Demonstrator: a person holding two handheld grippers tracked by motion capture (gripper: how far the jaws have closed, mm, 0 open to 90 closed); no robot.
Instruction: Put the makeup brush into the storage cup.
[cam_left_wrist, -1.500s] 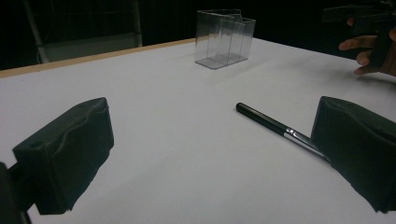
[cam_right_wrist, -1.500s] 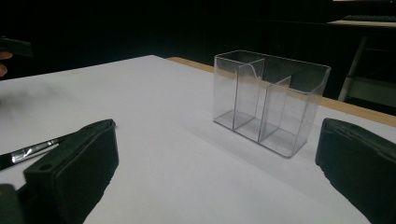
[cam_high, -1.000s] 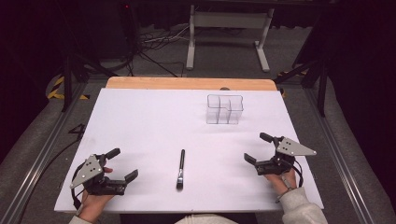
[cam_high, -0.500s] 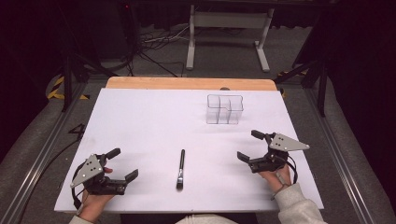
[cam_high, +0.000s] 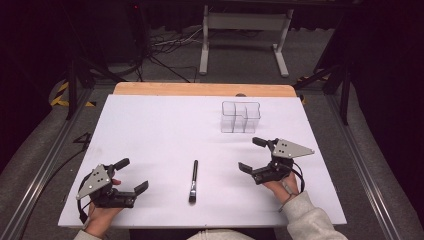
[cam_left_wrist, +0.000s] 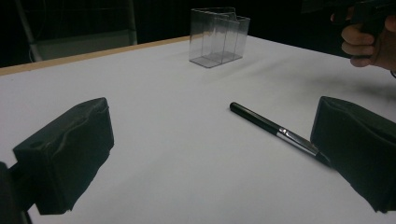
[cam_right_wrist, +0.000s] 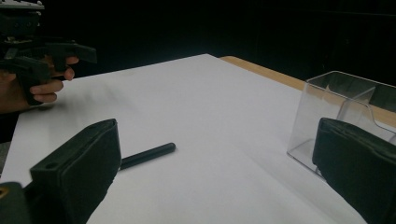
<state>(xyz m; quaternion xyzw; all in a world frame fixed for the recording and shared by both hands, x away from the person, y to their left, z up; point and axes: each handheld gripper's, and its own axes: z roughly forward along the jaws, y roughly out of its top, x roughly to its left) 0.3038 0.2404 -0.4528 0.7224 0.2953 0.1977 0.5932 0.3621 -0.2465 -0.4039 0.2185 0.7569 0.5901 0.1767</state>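
Both claws gape wide and carry nothing over the white table (cam_high: 165, 125).

Left gripper (cam_high: 131, 176) sits at about 7 o'clock on the sheet, its jaws spread apart, held by the left hand (cam_high: 102, 216). At 6 o'clock, between the two tools and touching neither, lies a black pen (cam_high: 193, 180) with a silver band, lengthwise toward the far edge. Right gripper (cam_high: 252, 155) hangs at about 4 o'clock, jaws likewise parted and empty. Beyond it, near 1 o'clock, stands a clear plastic compartment box (cam_high: 240, 117), upright.
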